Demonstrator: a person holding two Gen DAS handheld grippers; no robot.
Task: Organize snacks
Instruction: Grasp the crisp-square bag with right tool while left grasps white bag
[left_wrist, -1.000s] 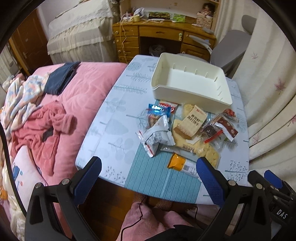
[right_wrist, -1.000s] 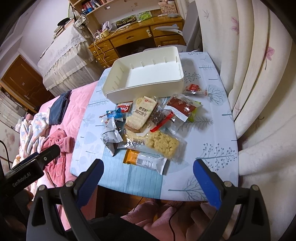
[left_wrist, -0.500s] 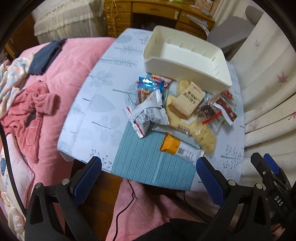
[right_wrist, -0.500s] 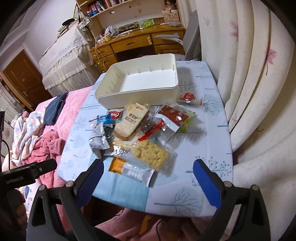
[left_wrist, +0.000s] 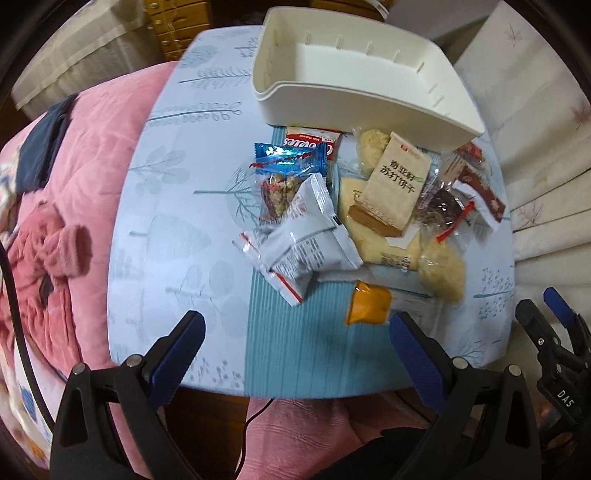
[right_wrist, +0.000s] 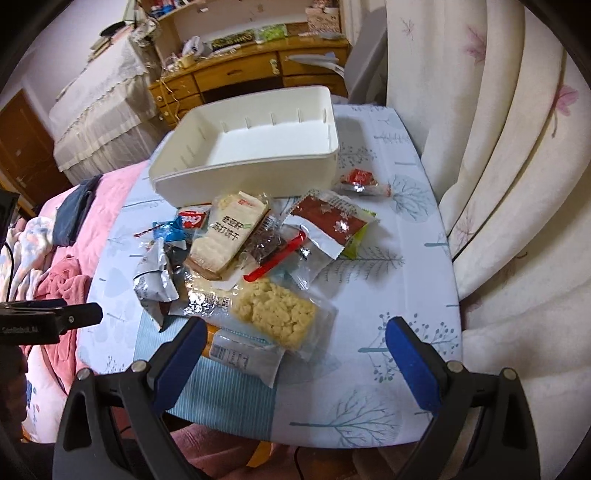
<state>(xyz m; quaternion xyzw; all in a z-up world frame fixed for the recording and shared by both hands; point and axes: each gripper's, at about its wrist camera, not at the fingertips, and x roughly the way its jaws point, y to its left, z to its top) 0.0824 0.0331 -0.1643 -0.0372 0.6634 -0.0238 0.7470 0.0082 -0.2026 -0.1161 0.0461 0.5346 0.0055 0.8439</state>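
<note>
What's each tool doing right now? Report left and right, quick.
Left tool: open, holding nothing, above the near table edge.
Right tool: open, holding nothing, above the snack pile.

Beside the white bin (left_wrist: 354, 96), the orange packet (left_wrist: 367, 304) is blurred, its print unreadable, its end behind the left gripper (left_wrist: 295, 350). A green wrapper (right_wrist: 356, 240) hides under the red pouch (right_wrist: 328, 219).
</note>
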